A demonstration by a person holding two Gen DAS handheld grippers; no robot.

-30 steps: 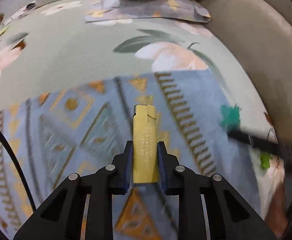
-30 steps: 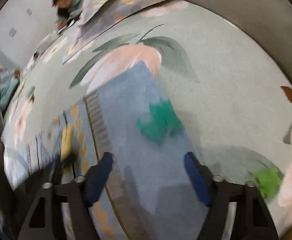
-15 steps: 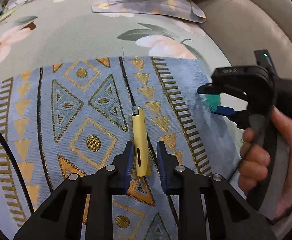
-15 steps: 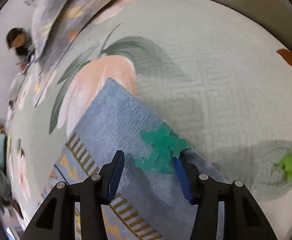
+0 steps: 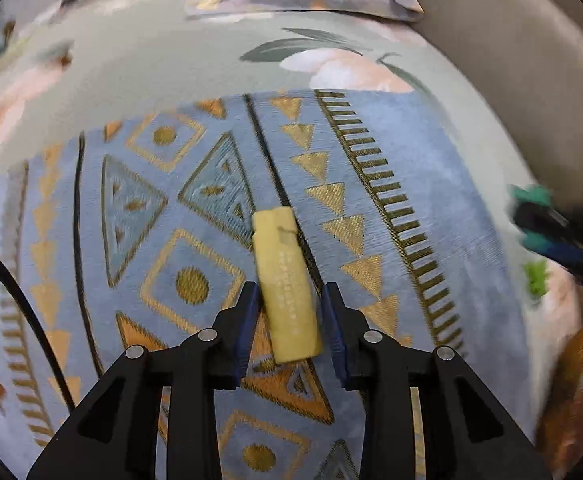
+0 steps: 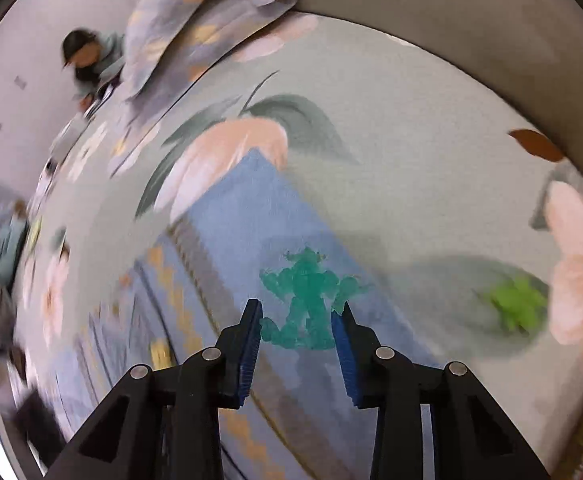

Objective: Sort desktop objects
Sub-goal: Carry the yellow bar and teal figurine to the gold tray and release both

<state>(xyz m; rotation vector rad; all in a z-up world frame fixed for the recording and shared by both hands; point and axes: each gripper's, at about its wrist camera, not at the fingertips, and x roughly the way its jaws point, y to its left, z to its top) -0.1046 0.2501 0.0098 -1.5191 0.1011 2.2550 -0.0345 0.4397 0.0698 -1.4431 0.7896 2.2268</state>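
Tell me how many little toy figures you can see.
2: a teal toy figure between the right gripper fingers, and a lime-green toy figure on the floral cloth to its right.

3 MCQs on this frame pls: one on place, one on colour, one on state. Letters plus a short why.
1. Where does the yellow lighter lie?
A. on the blue patterned cloth
B. on the bare floral sheet
C. inside a box

2. What colour is the toy figure between the right hand-held gripper fingers?
A. red
B. teal green
C. white

3. What is the state of the left hand-held gripper?
A. shut tight on the lighter
B. open, fingers either side of the lighter
C. out of view

Answers:
1 A: the left wrist view shows the lighter resting on the blue cloth with gold triangles.
2 B: the right wrist view shows a teal green figure between the blue pads; a lighter green one lies apart to the right.
3 B: gaps show between both pads and the lighter.
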